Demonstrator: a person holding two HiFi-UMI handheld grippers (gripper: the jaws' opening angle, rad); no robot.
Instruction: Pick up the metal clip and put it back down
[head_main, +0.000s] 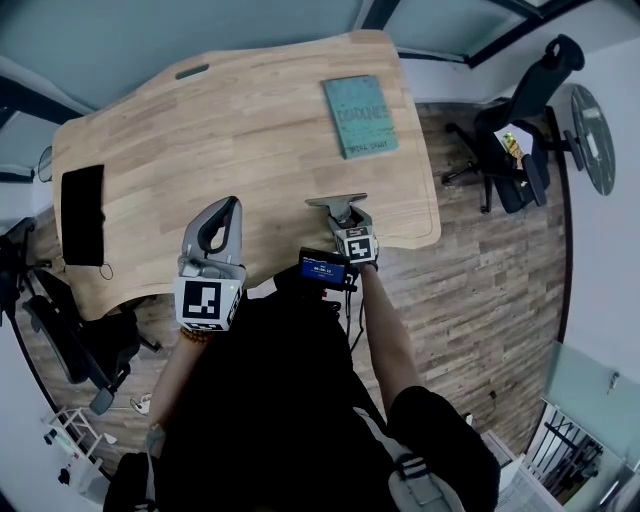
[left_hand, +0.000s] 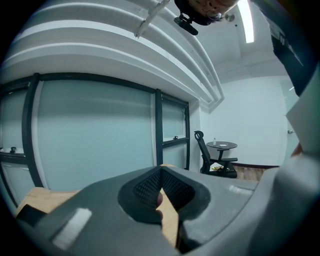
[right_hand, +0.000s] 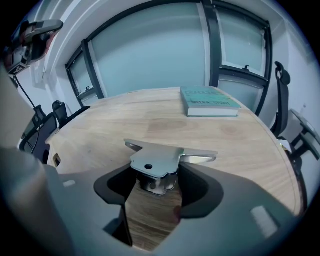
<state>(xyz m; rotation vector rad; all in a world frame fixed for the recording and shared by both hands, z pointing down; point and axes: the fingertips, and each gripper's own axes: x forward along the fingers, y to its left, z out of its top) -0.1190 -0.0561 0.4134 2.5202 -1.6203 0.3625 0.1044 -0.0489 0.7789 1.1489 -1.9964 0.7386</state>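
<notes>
Right gripper (right_hand: 155, 175) has its jaws set against the sides of the metal clip (right_hand: 160, 157), low at the near edge of the table (right_hand: 100, 130); we can't tell if it's resting or just lifted. We judge the grasp made, with set-down and release left. Left gripper (left_hand: 161, 170) has its jaws together, empty, clear of the table. Count: one metal clip, one book (right_hand: 207, 101), one black pad (head_main: 83, 214), two grippers.

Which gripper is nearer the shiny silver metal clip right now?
Right. The right gripper has the shiny silver metal clip clamped between its jaws. The left gripper is apart from it, off to the clip's left in the head view, with its jaws together.
</notes>
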